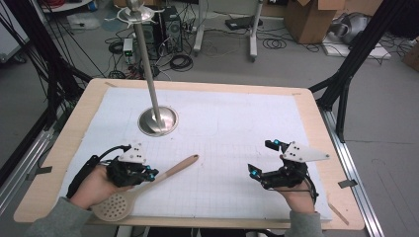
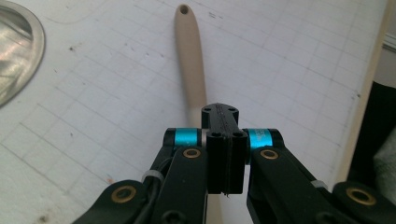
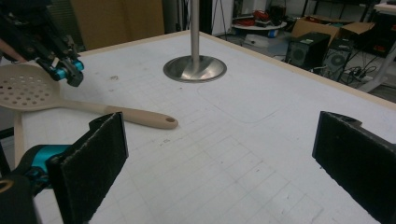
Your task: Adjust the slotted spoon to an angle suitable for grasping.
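A beige slotted spoon (image 1: 168, 170) lies on the white gridded mat (image 1: 222, 123), its perforated head (image 1: 112, 207) at the table's front edge and its handle pointing far-right. My left gripper (image 1: 148, 174) is shut, jaws pressed together just over the handle's middle, with nothing between them. In the left gripper view the handle (image 2: 191, 60) runs under the closed jaws of that gripper (image 2: 222, 112). My right gripper (image 1: 262, 158) stands open over bare mat at the right. In the right gripper view its pads (image 3: 93, 158) are spread wide, with the spoon (image 3: 135, 116) and the left gripper (image 3: 70, 72) beyond.
A metal stand with a round base (image 1: 158, 121) and a tall pole (image 1: 146, 59) rises from the mat's far left; the base also shows as a disc (image 3: 194, 69) and an edge (image 2: 14, 56). Wooden table border (image 1: 316, 128) surrounds the mat. Cables and boxes lie on the floor beyond.
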{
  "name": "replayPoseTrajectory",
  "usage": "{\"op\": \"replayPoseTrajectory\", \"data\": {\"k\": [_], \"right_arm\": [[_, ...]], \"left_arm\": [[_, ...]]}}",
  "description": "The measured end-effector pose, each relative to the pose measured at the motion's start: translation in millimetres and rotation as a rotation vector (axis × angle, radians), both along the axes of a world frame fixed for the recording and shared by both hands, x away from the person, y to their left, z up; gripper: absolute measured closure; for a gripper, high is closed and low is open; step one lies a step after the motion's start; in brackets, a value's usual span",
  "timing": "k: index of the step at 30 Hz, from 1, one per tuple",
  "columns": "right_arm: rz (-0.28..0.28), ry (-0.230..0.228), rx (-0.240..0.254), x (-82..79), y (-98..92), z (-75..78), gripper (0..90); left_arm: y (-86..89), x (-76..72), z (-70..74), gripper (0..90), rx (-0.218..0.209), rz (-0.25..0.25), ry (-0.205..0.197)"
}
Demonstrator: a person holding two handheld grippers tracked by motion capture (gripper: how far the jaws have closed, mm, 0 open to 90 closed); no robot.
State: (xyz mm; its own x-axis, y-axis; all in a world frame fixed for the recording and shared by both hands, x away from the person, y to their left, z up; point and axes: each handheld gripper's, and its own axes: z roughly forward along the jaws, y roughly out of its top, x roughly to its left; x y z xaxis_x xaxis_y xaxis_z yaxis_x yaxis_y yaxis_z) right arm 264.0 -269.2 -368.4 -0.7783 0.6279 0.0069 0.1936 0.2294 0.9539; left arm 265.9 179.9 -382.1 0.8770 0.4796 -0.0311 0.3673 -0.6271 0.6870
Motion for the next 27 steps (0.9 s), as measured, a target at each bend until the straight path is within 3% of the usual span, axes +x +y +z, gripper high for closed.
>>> {"op": "replayPoseTrajectory", "data": {"k": [6, 11, 18, 27], "right_arm": [[0.004, 0.003, -0.003, 1.3, 2.5, -0.1, 2.3], [0.012, 0.003, -0.008, 3.3, 4.8, -0.9, 2.3], [0.01, 0.005, -0.001, 2.9, 3.7, -0.3, 2.3], [0.012, 0.007, -0.008, 3.6, 5.2, -1.0, 2.3]], "left_arm": [[3.3, -11.4, -6.8, 89.5, 0.002, 0.006, -0.001], [0.0, -14.1, -15.0, 89.5, 0.045, 0.015, 0.03], [-4.8, -19.3, -25.9, 89.5, 0.118, -0.034, 0.039], [-5.3, -22.8, -35.5, 89.5, 0.162, -0.028, 0.076]]}}
